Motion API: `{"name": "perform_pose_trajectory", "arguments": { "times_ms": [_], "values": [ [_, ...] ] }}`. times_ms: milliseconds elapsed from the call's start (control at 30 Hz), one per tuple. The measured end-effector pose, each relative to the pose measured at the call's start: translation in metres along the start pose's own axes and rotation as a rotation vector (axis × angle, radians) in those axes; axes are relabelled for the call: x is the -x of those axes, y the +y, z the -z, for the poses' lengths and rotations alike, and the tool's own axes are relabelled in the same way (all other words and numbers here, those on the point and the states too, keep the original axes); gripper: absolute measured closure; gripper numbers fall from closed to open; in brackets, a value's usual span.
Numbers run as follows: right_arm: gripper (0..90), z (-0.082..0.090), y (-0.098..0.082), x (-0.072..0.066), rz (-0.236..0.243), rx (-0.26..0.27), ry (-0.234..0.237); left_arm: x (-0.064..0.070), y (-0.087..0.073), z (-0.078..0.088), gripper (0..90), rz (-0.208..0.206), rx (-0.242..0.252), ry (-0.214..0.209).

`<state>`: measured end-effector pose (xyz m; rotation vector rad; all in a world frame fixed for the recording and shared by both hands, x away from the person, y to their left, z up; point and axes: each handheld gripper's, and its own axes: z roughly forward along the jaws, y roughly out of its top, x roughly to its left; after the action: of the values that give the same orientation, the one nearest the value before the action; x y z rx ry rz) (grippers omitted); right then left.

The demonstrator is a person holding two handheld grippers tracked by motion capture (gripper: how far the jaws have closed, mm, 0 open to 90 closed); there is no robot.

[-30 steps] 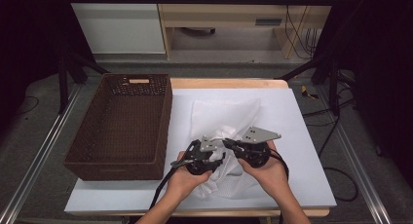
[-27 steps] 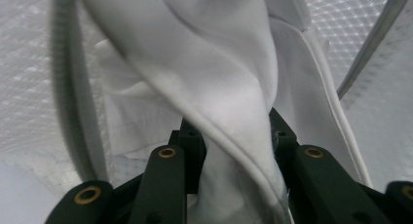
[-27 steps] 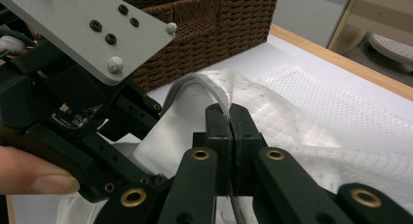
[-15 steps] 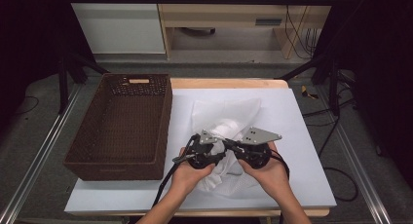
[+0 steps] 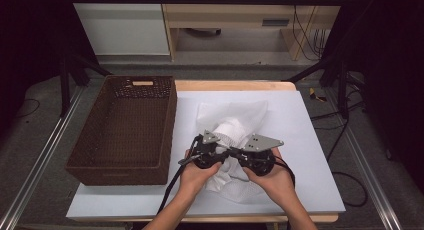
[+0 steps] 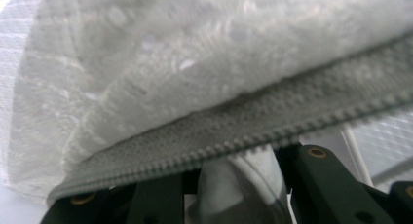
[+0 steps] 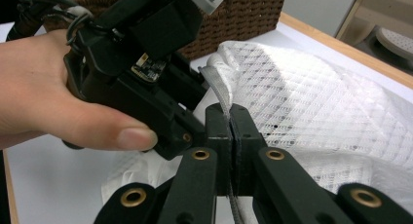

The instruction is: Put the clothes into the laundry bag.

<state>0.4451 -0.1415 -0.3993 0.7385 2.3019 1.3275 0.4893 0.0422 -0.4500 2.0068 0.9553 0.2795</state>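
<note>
A white mesh bag (image 5: 235, 121) with a grey zipper edge (image 6: 243, 131) lies in the middle of the table, bulging with white stuffing. Both hands hold grippers at its near end, tips facing each other. My right gripper (image 7: 230, 121) is shut on the bag's thin zipper edge (image 7: 220, 95), jaws pressed flat together. In the high view it sits at the right (image 5: 236, 153). My left gripper (image 6: 234, 182) is under the zipper edge, with a fold of white cloth (image 6: 238, 185) filling the gap between its jaws. Its black body (image 7: 141, 53) shows close by in the right gripper view.
A dark brown wicker basket (image 5: 170, 122) stands at the left of the table, close beside the bag. A pale sheet (image 5: 310, 140) covers the tabletop. Black cables (image 5: 172, 187) trail from the grippers toward the front edge. A stand leg (image 5: 345, 85) is off the table's right side.
The left gripper has edged slightly away from the front edge and in toward the bag. The right gripper has kept its place and its hold.
</note>
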Motion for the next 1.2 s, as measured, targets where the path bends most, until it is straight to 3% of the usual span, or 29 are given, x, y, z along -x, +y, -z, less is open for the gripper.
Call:
{"name": "perform_pose_trajectory", "arguments": {
  "times_ms": [100,367,500,667,767,933,1067,1200],
  "values": [
    [89.2,-0.002,-0.003,0.001,-0.007,-0.01,0.002,-0.001,-0.001,-0.004,66.2,0.017,0.014,0.004],
    [89.2,0.0,-0.006,0.005,-0.015,0.002,-0.002,0.004,0.001,-0.005,65.9,0.013,0.03,-0.008],
    [89.1,0.003,-0.007,0.008,-0.021,0.01,-0.016,0.004,-0.003,-0.011,63.7,0.0,0.025,-0.008],
    [89.0,0.004,-0.01,0.013,-0.024,0.003,-0.041,0.007,-0.007,-0.015,52.9,-0.052,0.03,0.004],
    [89.0,0.006,-0.011,0.017,-0.027,0.007,-0.057,0.012,-0.007,-0.01,41.5,-0.092,0.043,0.003],
    [89.0,0.008,-0.012,0.02,-0.039,0.02,-0.076,0.016,-0.006,0.003,31.8,-0.099,0.078,-0.01],
    [89.0,0.01,-0.012,0.022,-0.046,0.033,-0.085,0.017,-0.007,0.014,29.8,-0.094,0.099,-0.027],
    [89.0,0.012,-0.012,0.023,-0.048,0.04,-0.093,0.023,-0.008,0.029,29.3,-0.13,0.13,-0.032]
  ]
}}
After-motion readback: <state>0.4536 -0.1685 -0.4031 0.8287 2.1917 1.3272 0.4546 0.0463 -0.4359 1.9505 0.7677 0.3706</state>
